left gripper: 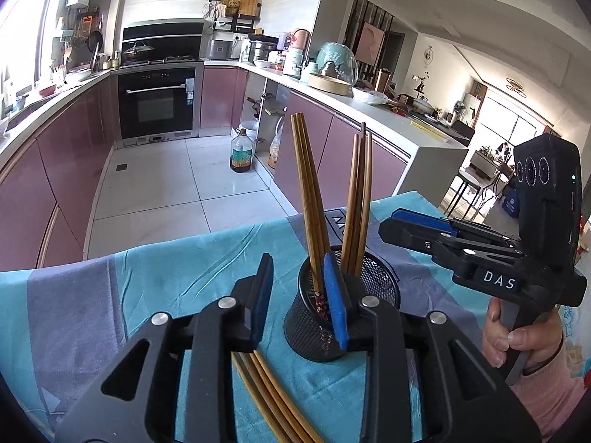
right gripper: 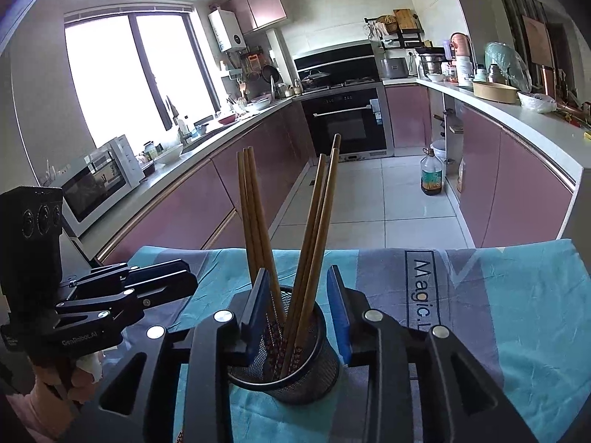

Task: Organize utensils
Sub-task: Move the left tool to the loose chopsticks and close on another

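Note:
A black mesh holder point(left gripper: 343, 310) stands on the blue cloth and holds several brown wooden chopsticks point(left gripper: 308, 192) upright, in two leaning bunches. It also shows in the right wrist view point(right gripper: 295, 365), with the chopsticks point(right gripper: 314, 229). My left gripper point(left gripper: 300, 308) is open and empty, just left of the holder; its right finger overlaps the holder's front. Several loose chopsticks point(left gripper: 273, 402) lie on the cloth under it. My right gripper point(right gripper: 298, 313) is open, its fingers on either side of the holder's top, holding nothing. In the left wrist view it point(left gripper: 402, 229) hovers at the right.
The table is covered by a blue and grey cloth point(left gripper: 147, 288), printed "Magic" point(right gripper: 424, 291). Beyond its far edge is the tiled kitchen floor with an oil bottle point(left gripper: 242, 151), pink cabinets and an oven point(left gripper: 159, 103). A microwave point(right gripper: 96, 181) stands on the left counter.

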Demonstrator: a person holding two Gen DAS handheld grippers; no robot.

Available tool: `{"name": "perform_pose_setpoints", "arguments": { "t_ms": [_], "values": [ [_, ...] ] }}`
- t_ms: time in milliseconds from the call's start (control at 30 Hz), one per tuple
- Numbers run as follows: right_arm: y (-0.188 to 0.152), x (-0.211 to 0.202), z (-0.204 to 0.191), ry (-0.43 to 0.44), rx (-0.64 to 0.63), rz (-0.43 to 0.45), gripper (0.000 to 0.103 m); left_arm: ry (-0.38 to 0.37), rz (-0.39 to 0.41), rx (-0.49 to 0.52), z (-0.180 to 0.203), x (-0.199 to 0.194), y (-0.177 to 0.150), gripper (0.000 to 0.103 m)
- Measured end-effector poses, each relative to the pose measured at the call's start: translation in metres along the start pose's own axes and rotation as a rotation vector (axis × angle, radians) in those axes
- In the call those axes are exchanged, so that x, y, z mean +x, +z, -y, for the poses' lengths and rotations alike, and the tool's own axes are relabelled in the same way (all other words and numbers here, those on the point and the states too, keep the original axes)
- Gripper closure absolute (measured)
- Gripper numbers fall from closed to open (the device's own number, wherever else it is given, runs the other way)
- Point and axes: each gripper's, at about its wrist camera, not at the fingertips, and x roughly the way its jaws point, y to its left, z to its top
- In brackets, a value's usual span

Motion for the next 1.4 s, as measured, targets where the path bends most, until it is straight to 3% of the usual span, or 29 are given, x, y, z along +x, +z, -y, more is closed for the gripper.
{"name": "perform_pose_setpoints", "arguments": {
  "t_ms": [400, 600, 867, 1100, 1400],
  "values": [
    [-0.031, -0.034, -0.038, 0.119, -0.086, 0.032, 0.052, 0.097, 0.091, -0.02, -0.014, -0.049, -0.029, 0.054],
    [-0.069, -0.015, -0.061, 0.148, -0.141, -0.078, 0.052, 0.146, 0.029, -0.058, -0.036, -0.053, -0.064, 0.051],
    [-0.115, 0.033, -0.069, 0.141, -0.083, -0.259, 0.055, 0.179, -0.075, -0.122, -0.057, -0.04, -0.114, 0.05],
    [-0.125, 0.041, -0.076, 0.104, -0.094, -0.287, 0.057, 0.174, -0.133, -0.133, -0.053, -0.025, -0.139, 0.047],
    [-0.128, 0.048, -0.086, 0.04, -0.138, -0.297, 0.062, 0.158, -0.16, -0.121, -0.042, -0.014, -0.146, 0.046]
  ]
}}
